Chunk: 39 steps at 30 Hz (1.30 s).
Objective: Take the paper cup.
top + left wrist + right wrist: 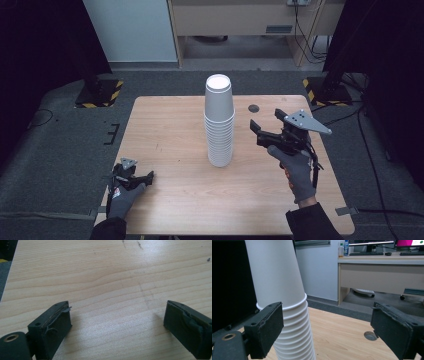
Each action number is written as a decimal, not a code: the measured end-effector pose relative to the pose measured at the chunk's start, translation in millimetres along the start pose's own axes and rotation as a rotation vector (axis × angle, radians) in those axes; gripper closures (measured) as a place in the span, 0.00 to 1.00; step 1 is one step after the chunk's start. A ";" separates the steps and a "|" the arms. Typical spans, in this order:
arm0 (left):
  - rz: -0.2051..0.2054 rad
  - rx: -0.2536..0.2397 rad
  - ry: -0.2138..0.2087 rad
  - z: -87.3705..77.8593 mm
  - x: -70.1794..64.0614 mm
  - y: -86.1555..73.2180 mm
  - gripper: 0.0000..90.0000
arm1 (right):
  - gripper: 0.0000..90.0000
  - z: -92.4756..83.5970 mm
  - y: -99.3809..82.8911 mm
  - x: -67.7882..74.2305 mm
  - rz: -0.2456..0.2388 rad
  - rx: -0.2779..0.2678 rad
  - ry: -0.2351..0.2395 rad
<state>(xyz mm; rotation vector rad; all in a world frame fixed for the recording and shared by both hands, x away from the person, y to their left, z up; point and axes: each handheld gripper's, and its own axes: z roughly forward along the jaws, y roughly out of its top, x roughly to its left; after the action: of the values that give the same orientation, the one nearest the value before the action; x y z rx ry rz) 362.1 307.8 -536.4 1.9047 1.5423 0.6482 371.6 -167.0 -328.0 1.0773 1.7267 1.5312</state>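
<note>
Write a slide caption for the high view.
Open right gripper raised beside stack of white cups; left gripper low over table.

A light wooden counter (170,150) stands on grey carpet floor (60,150); behind it are a pale beige desk (240,20) and a white wall panel (130,30).

Cup stack (219,121): upright, mid-bench (165,130).
Right gripper (263,128): raised beside stack, apart.
Left gripper (148,176): low, near-left corner.

A dark round mark (253,108) sits on the wooden table (165,130).
</note>
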 end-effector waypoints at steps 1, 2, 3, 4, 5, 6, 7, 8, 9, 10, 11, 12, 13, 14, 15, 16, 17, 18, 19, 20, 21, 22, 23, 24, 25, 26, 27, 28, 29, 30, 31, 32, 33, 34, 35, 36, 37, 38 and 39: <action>0.000 0.000 0.000 0.0 0.0 0.0 0.07 | 0.13 1.3 1.2 1.0 -0.002 -0.003 0.002; 0.000 0.000 0.000 0.0 0.0 0.0 0.07 | 0.13 2.5 2.5 2.1 -0.001 -0.004 0.004; 0.000 0.000 0.000 0.0 0.0 0.0 0.07 | 0.13 4.2 4.0 3.3 0.002 -0.008 0.004; 0.001 0.000 0.000 0.0 0.0 0.0 0.07 | 0.13 5.0 4.9 3.9 0.002 -0.010 0.006; 0.001 0.000 0.000 0.0 0.0 0.0 0.07 | 0.13 6.3 6.1 4.9 0.002 -0.009 0.009; 0.000 0.000 0.000 0.0 0.0 0.0 0.07 | 0.13 7.7 7.2 5.8 0.000 -0.015 0.010; 0.000 0.000 0.000 0.0 0.0 0.0 0.07 | 0.13 9.5 8.7 7.1 0.003 -0.014 0.013; 0.001 0.000 0.000 0.0 0.0 0.0 0.07 | 0.13 10.7 9.5 7.8 0.002 -0.014 0.015; 0.001 0.001 0.000 0.0 0.0 0.0 0.07 | 0.13 12.3 10.6 8.8 0.001 -0.015 0.016; 0.001 0.001 0.000 0.0 0.0 0.0 0.07 | 0.13 14.0 11.7 9.9 0.000 -0.016 0.017; 0.001 0.000 0.000 0.0 0.0 0.0 0.07 | 0.13 15.3 12.8 11.1 0.001 -0.015 0.021; 0.001 0.001 -0.001 0.0 0.0 0.0 0.07 | 0.13 17.0 13.9 12.1 -0.001 -0.016 0.022; 0.001 0.000 0.000 0.0 0.0 0.0 0.07 | 0.13 18.4 15.1 13.4 -0.001 -0.017 0.026; 0.001 0.001 -0.001 0.0 0.0 0.0 0.07 | 0.13 19.6 16.1 14.6 -0.003 -0.021 0.031; 0.001 0.000 -0.001 0.0 0.0 0.0 0.07 | 0.13 20.8 17.2 15.8 0.000 -0.022 0.033; 0.001 0.001 -0.001 0.0 0.0 0.0 0.07 | 0.13 21.9 18.3 16.9 -0.004 -0.023 0.036; 0.001 0.001 -0.001 0.0 0.0 0.0 0.07 | 0.13 23.2 19.2 18.2 -0.006 -0.023 0.039; 0.001 0.001 -0.001 0.0 0.0 0.0 0.07 | 0.13 24.5 20.1 19.4 -0.007 -0.022 0.042; 0.001 0.001 -0.001 0.0 0.0 0.0 0.07 | 0.13 25.8 20.9 20.4 -0.011 -0.022 0.041; 0.001 0.001 -0.001 0.0 0.0 0.0 0.07 | 0.13 27.1 21.7 21.6 -0.012 -0.022 0.042; 0.001 0.001 -0.001 0.0 0.0 0.1 0.07 | 0.13 28.5 22.7 23.2 -0.012 -0.023 0.048; 0.002 0.001 -0.001 0.0 0.0 0.1 0.07 | 0.13 29.7 23.4 24.4 -0.013 -0.024 0.050; 0.002 0.001 -0.001 0.0 0.0 0.1 0.07 | 0.13 30.9 24.0 25.8 -0.012 -0.025 0.055; 0.002 0.001 -0.001 0.0 0.0 0.1 0.07 | 0.13 32.0 24.3 26.6 -0.014 -0.027 0.057; 0.002 0.001 -0.001 0.0 0.0 0.1 0.07 | 0.13 33.4 24.7 27.8 -0.014 -0.025 0.062; 0.002 0.001 -0.001 0.0 0.0 0.1 0.07 | 0.13 35.1 24.8 29.0 -0.017 -0.025 0.063; 0.002 0.001 -0.001 0.0 0.0 0.1 0.07 | 0.13 36.7 25.1 30.1 -0.019 -0.022 0.066; 0.002 0.001 -0.001 0.0 0.0 0.1 0.07 | 0.13 38.3 25.4 31.1 -0.020 -0.022 0.069; 0.002 0.001 -0.001 0.0 0.0 0.1 0.07 | 0.13 39.7 26.0 32.4 -0.018 -0.021 0.072; 0.002 0.002 -0.001 0.0 0.0 0.1 0.07 | 0.13 41.0 26.6 33.7 -0.019 -0.022 0.074; 0.002 0.002 -0.002 0.0 0.0 0.1 0.07 | 0.13 42.5 27.3 34.9 -0.020 -0.024 0.077; 0.002 0.002 -0.001 0.1 0.0 0.1 0.07 | 0.13 43.9 28.0 36.4 -0.020 -0.023 0.081; 0.003 0.002 -0.001 0.1 0.0 0.1 0.07 | 0.13 45.3 28.7 37.9 -0.022 -0.023 0.083; 0.003 0.002 -0.002 0.1 0.0 0.1 0.07 | 0.13 46.9 29.3 39.4 -0.025 -0.025 0.085; 0.003 0.002 -0.002 0.1 0.0 0.1 0.07 | 0.13 48.2 29.9 40.9 -0.027 -0.021 0.089; 0.003 0.002 -0.002 0.1 0.0 0.1 0.07 | 0.13 49.8 30.2 42.2 -0.031 -0.026 0.092; 0.004 0.002 -0.002 0.1 -0.1 0.1 0.07 | 0.13 51.4 30.6 43.9 -0.028 -0.023 0.095; 0.004 0.003 -0.003 0.1 0.0 0.1 0.06 | 0.13 53.2 30.8 45.3 -0.032 -0.023 0.096; 0.005 0.003 -0.003 0.1 0.0 0.1 0.06 | 0.13 55.0 30.8 46.7 -0.034 -0.021 0.098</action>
<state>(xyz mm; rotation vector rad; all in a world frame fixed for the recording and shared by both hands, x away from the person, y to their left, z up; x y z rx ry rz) 362.3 307.7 -536.4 1.9116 1.5381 0.6449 400.4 -98.5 -303.0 0.9724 1.7814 1.6016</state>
